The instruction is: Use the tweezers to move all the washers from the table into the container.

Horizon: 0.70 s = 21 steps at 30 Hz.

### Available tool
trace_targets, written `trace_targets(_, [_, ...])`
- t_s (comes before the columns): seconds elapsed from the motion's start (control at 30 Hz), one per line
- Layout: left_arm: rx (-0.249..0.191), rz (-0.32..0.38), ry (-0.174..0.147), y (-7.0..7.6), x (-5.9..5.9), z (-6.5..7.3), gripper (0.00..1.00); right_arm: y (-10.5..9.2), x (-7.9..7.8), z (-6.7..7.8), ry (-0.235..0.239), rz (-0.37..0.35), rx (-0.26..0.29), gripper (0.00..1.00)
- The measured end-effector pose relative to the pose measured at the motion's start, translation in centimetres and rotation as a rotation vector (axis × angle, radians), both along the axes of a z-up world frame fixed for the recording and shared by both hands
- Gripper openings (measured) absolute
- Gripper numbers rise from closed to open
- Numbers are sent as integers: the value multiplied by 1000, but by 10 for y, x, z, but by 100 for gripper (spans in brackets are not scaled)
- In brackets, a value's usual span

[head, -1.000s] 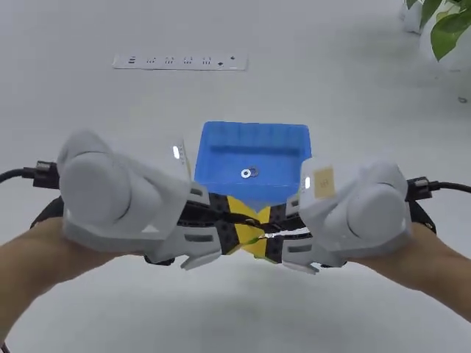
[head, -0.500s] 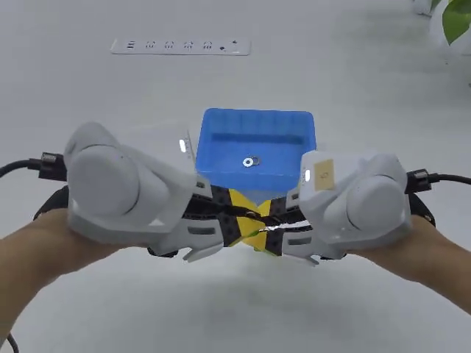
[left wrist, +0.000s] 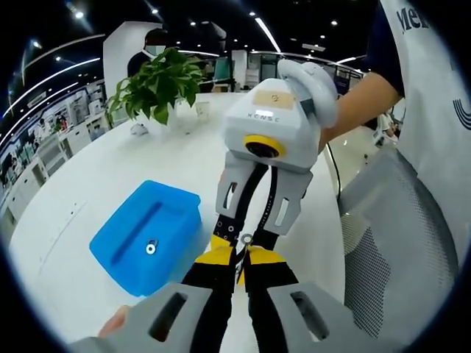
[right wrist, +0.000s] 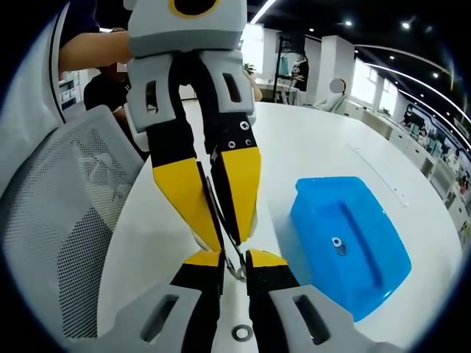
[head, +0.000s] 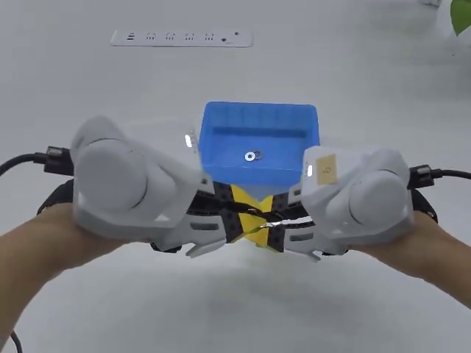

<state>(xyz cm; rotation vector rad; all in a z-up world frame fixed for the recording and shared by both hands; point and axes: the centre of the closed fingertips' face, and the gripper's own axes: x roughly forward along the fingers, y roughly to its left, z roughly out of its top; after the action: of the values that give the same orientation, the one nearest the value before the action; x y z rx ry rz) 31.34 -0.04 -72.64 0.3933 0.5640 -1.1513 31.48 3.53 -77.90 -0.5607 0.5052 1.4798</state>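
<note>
Tweezers [right wrist: 237, 269] pinched by left gripper [left wrist: 237, 254] and right gripper [right wrist: 235, 256] fingers, meeting tip to tip. I see a washer [right wrist: 241, 332] on the bench [right wrist: 309, 147] beneath them, and a second washer [right wrist: 337, 242] in the container [right wrist: 368, 283] beyond.

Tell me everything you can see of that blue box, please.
The blue box is an open-topped rectangular tub, plastic by its look, with ribbing on its far inner wall. It stands upright on the white table. One small metal washer lies flat on its floor; nothing else touches it.
</note>
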Motion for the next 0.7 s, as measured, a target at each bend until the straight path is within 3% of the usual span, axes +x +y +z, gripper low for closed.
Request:
trace_targets(0.17, [27,-9,-3,-1,0,-1,8,-1,-1,4,-2,5,8,12])
trace_targets(0.7, [23,6,13,0,5,-2,8,0,2,4,3,-2,9,10])
